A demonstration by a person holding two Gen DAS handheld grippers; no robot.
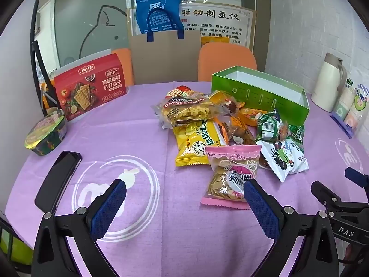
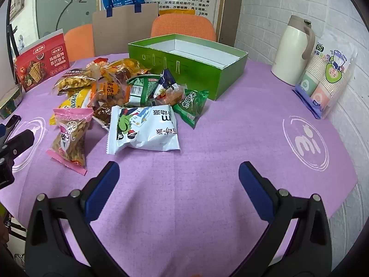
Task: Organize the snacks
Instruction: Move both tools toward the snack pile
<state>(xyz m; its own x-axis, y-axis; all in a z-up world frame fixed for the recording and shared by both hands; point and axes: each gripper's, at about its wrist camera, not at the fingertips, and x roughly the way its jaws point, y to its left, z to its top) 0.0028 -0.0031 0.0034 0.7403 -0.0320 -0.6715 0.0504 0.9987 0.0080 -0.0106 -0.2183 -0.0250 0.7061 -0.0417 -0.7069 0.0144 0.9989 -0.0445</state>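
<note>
Both sets of jaws spread, empty, low over counter (image 2: 207, 138). Snack pile (image 2: 120, 97) centre-left of right view, green box (image 2: 191, 69) just behind, open. Start with white packet (image 2: 143, 129): pinch sealed edge, not puffed middle.

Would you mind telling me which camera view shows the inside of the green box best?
The right wrist view: it looks down into the green box, showing its white floor and walls, nothing visible inside. The left wrist view sees mainly its front wall and a strip of interior.
</note>
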